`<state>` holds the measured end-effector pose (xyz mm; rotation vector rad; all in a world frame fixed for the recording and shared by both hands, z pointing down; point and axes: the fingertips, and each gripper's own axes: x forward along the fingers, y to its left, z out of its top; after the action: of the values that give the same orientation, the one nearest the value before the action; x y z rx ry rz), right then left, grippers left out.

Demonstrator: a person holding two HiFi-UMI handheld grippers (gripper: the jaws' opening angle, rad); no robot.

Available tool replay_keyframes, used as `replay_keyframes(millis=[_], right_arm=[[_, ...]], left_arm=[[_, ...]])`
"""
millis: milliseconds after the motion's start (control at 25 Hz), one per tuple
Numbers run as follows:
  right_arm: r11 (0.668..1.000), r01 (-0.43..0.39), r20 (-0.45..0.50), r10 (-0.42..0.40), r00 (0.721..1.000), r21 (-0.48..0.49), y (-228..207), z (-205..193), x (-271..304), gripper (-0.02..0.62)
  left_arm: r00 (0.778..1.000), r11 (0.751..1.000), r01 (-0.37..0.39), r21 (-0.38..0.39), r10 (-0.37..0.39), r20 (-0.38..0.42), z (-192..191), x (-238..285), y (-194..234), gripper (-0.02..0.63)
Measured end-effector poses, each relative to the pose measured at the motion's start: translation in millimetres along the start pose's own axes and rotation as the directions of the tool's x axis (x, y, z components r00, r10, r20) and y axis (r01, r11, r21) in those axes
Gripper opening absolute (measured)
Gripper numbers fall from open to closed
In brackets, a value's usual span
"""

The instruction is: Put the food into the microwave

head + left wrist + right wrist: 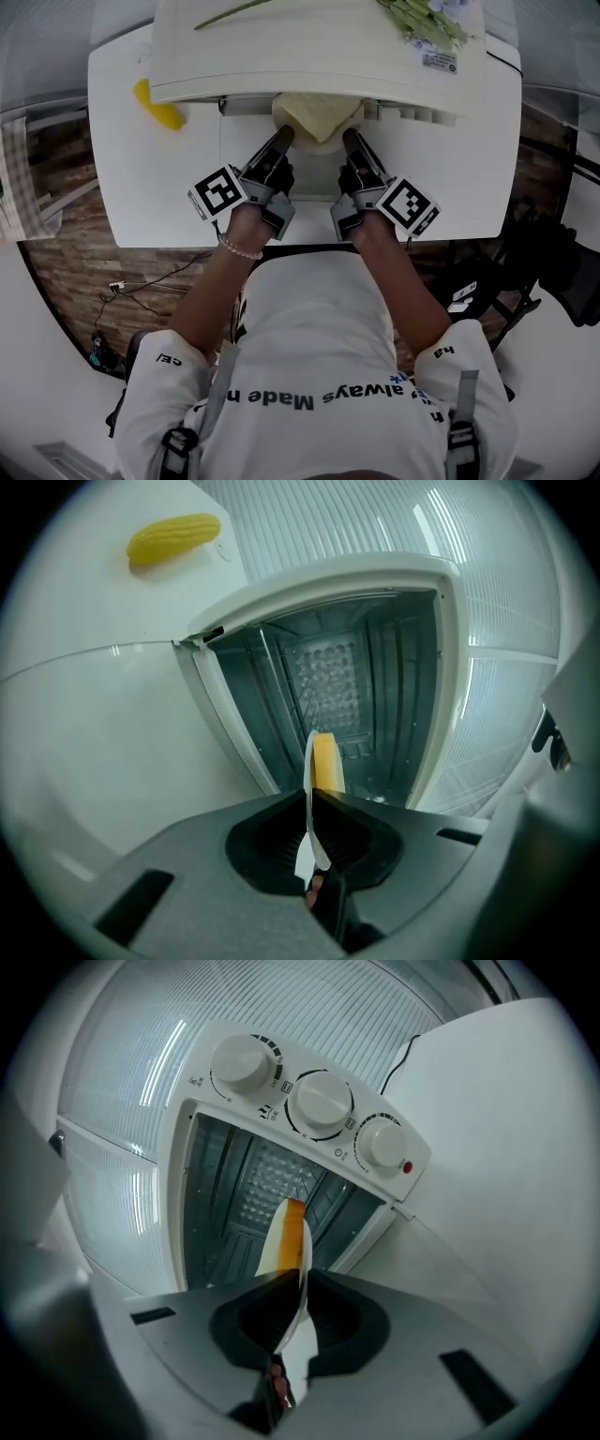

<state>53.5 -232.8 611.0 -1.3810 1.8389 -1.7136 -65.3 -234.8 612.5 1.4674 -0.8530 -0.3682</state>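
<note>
Both grippers are clenched on one plate (315,144), each pinching a thin slice of its rim: the left gripper (284,137) on the left edge, the right gripper (349,139) on the right. The pale yellow food (319,111) lies on the plate, which hangs right at the mouth of the white microwave (319,56), with the dark chamber straight ahead in both gripper views. The weak point is the grip itself: the jaws close on a smooth rim with very little of it between them, so a small twist of either hand could let the plate slide out or pivot. If one hand pushes ahead of the other or drops lower, the plate would tilt and the food would probably slip to the low side or off the edge. The opening looks only a little wider than the plate with a gripper on each side, so the frame beside the knobs (321,1102) could catch the right gripper, or the opposite wall the left one, and jolt the load. Letting go before the plate rests on the chamber floor would drop it. The corn cob (157,105) on the table (141,187) lies well apart and is no obstacle
</note>
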Motion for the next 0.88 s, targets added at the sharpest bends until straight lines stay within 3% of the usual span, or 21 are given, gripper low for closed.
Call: replay_keyframes(millis=[240, 560, 680, 880], right_arm=[[0.999, 0.025, 0.014, -0.025, 1.0, 0.033, -9, 5, 23, 0.026], [0.997, 0.017, 0.021, -0.019, 1.0, 0.077, -11, 7, 55, 0.028], [0.993, -0.017, -0.01, 0.018, 1.0, 0.114, -8, 1, 60, 0.093], [0.989, -0.024, -0.05, 0.032, 0.998, 0.148, -7, -14, 58, 0.101]], left_arm=[[0.999, 0.998, 0.024, -0.062, -0.023, 0.023, 15, 17, 4, 0.02], [0.999, 0.999, -0.018, -0.045, 0.02, 0.039, 41, 32, 23, 0.02], [0.999, 0.998, 0.005, -0.062, -0.002, 0.046, 43, 39, 20, 0.02], [0.999, 0.998, -0.004, -0.059, 0.007, 0.05, 47, 48, 22, 0.02]])
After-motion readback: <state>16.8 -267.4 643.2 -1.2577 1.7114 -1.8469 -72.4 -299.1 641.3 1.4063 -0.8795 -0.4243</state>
